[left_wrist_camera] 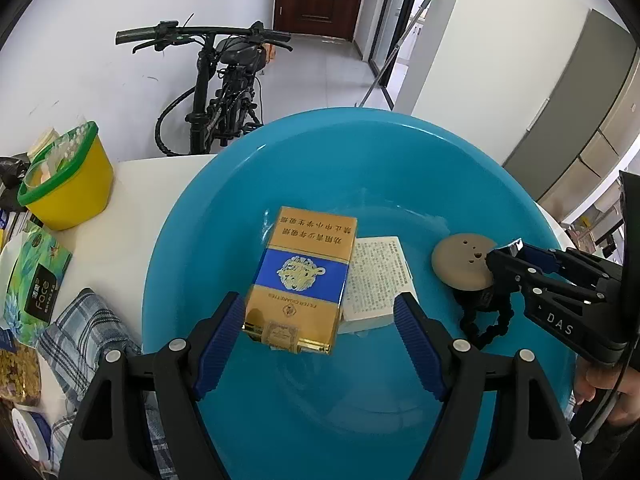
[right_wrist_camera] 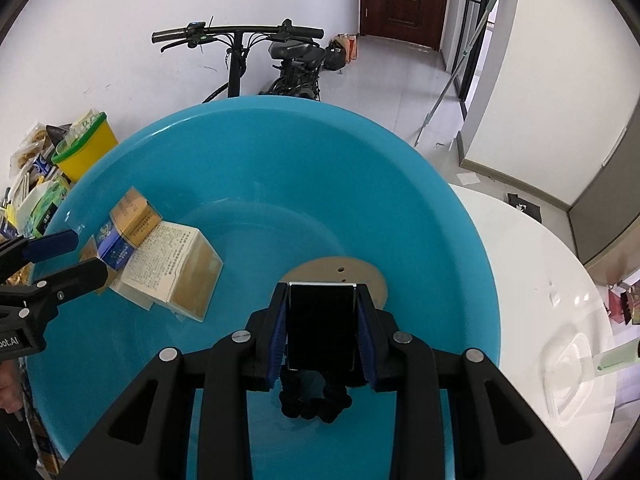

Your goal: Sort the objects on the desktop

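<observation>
Dropping stuff into big round blue plastic basin [left_wrist_camera: 256, 184]. My left claw [left_wrist_camera: 320, 320] gaping apart over gold-and-blue cigarette pack [left_wrist_camera: 300, 276] mid-basin. My right claw [right_wrist_camera: 322, 328] clamping black device with tan disc [right_wrist_camera: 344, 270] near basin's right edge; guessing next: releasing it.

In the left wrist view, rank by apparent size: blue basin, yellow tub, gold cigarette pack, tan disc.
1. Blue basin, by far the largest.
2. Yellow tub and gold cigarette pack look alike; the pack sits nearer the camera, so unranked.
3. Tan disc, smallest.
</observation>
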`<action>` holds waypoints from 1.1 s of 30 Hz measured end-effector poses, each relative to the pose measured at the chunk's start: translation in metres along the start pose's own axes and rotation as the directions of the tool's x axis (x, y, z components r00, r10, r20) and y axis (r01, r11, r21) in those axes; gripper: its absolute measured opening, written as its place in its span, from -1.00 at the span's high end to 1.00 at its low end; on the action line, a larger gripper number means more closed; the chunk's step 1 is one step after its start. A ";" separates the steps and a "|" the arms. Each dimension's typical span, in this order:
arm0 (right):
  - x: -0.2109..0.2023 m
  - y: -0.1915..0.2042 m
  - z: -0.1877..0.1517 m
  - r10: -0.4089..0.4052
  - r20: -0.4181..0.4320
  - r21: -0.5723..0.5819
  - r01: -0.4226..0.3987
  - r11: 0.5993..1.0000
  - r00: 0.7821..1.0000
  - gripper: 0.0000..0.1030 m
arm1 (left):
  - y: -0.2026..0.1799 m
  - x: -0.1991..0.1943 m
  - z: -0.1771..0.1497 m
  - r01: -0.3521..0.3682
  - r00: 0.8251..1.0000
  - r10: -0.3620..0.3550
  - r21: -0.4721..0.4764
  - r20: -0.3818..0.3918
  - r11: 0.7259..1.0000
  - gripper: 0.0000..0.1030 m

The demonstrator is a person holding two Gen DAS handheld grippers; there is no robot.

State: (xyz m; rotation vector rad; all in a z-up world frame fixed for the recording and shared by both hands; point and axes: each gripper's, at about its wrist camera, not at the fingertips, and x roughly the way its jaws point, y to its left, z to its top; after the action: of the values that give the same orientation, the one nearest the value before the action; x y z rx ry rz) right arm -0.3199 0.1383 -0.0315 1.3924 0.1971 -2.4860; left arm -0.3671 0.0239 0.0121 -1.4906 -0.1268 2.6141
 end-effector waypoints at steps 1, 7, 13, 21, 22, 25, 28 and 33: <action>-0.001 0.000 0.000 -0.001 0.001 0.001 0.001 1.000 1.000 0.43 | 0.000 -0.001 -0.001 -0.001 1.000 0.001 0.001 0.001 1.000 -0.53; -0.006 -0.001 -0.003 -0.027 0.024 0.002 0.027 1.000 0.999 0.18 | -0.001 -0.005 -0.002 -0.004 1.000 0.004 0.006 0.006 1.000 -0.53; -0.015 -0.005 -0.005 -0.030 0.042 0.014 0.030 0.999 0.999 0.15 | -0.004 -0.013 -0.004 0.001 1.000 -0.001 0.001 0.016 1.000 -0.53; -0.026 -0.006 -0.013 -0.020 0.053 0.027 0.018 0.999 0.998 0.12 | -0.012 -0.023 -0.012 0.006 1.000 -0.007 0.027 0.029 1.000 -0.53; -0.028 -0.006 -0.014 -0.018 0.056 0.029 0.016 0.999 0.998 0.11 | -0.013 -0.026 -0.014 0.014 0.999 -0.015 0.030 0.038 0.999 -0.53; -0.034 -0.005 -0.018 -0.009 0.071 0.035 0.007 0.999 0.997 0.09 | -0.015 -0.032 -0.019 0.022 0.998 -0.023 0.028 0.052 0.999 -0.53; -0.042 -0.002 -0.021 -0.004 0.092 0.038 0.000 0.999 0.996 0.09 | -0.015 -0.040 -0.022 0.029 0.996 -0.031 0.027 0.083 0.999 -0.53; -0.055 0.003 -0.025 -0.004 0.125 0.036 -0.001 0.999 0.992 0.01 | -0.021 -0.061 -0.029 -0.008 0.985 -0.006 0.074 0.175 0.997 -0.53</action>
State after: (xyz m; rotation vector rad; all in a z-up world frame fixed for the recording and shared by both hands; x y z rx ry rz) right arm -0.2712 0.1516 0.0020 1.2453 0.1280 -2.5792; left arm -0.3105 0.0359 0.0522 -1.2366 -0.0449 2.7152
